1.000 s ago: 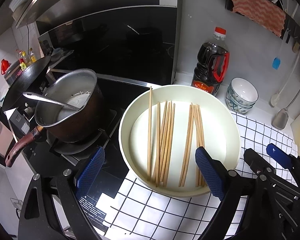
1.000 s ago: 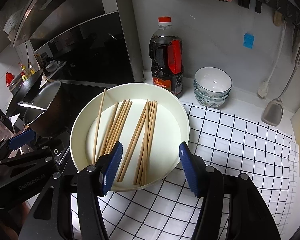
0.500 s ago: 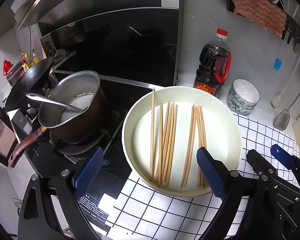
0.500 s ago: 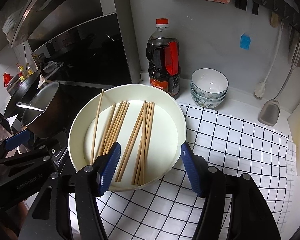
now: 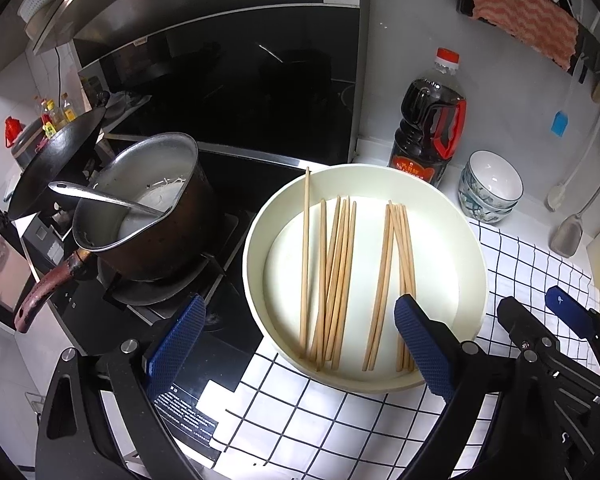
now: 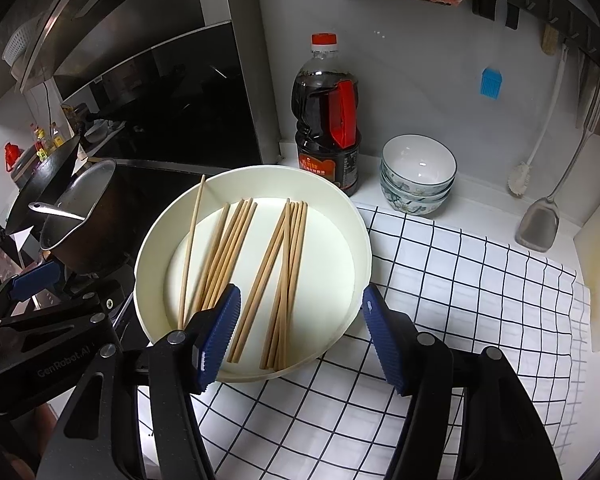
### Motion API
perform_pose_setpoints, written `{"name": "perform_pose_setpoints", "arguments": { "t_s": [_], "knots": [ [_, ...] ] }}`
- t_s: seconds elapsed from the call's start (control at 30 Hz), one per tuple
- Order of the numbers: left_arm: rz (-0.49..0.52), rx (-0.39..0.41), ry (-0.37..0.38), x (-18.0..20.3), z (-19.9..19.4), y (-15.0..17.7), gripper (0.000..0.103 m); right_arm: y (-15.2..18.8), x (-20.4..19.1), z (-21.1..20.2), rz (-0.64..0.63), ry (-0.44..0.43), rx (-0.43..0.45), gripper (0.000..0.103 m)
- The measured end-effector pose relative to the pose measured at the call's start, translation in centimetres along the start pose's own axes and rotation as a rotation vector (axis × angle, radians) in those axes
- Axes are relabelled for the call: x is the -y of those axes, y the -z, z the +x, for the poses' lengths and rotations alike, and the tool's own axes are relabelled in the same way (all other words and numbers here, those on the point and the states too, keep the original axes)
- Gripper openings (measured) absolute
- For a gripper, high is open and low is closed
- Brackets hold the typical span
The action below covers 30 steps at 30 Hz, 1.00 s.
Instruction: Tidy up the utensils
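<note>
The left gripper's (image 6: 36,280) black frame, at the lower left of the right wrist view, reads "GenRobot.AI"; the label on the sauce bottle (image 6: 327,120) is too small to read. Only the left wrist view shows the whole pot (image 5: 144,216) with its ladle and a printed sticker (image 5: 188,416) on the stove edge. The chopsticks (image 5: 332,280) lie in two loose groups in the white dish (image 5: 472,264), centre frame. Both claws stand wide apart, holding nothing; the right gripper (image 6: 300,332) has just been opening.
</note>
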<state>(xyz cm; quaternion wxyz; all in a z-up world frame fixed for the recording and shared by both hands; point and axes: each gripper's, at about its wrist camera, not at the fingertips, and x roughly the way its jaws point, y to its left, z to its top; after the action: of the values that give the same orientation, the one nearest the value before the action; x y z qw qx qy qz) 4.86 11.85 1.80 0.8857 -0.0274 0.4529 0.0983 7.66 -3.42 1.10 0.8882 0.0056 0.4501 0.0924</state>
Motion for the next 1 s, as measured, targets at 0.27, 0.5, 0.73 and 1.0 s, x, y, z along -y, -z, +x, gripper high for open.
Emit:
{"name": "perform_pose_setpoints", "arguments": {
  "t_s": [0.27,0.5,0.73,1.0],
  "knots": [
    [-0.008,-0.007,-0.004,-0.25,0.20,-0.09,0.094,-0.02,-0.06,0.01,-0.003,0.006,0.002,0.061],
    [-0.011,-0.006,-0.013,-0.39,0.26,-0.14,0.094,0.08,0.00,0.02,-0.003,0.012,0.002,0.061],
    [-0.007,-0.006,-0.015,-0.25,0.20,-0.08,0.094,0.11,0.03,-0.10,-0.003,0.015,0.005,0.061],
    [-0.010,-0.003,-0.015,-0.34,0.14,-0.04,0.094,0.14,0.08,-0.16,-0.003,0.017,0.006,0.061]
  ]
}}
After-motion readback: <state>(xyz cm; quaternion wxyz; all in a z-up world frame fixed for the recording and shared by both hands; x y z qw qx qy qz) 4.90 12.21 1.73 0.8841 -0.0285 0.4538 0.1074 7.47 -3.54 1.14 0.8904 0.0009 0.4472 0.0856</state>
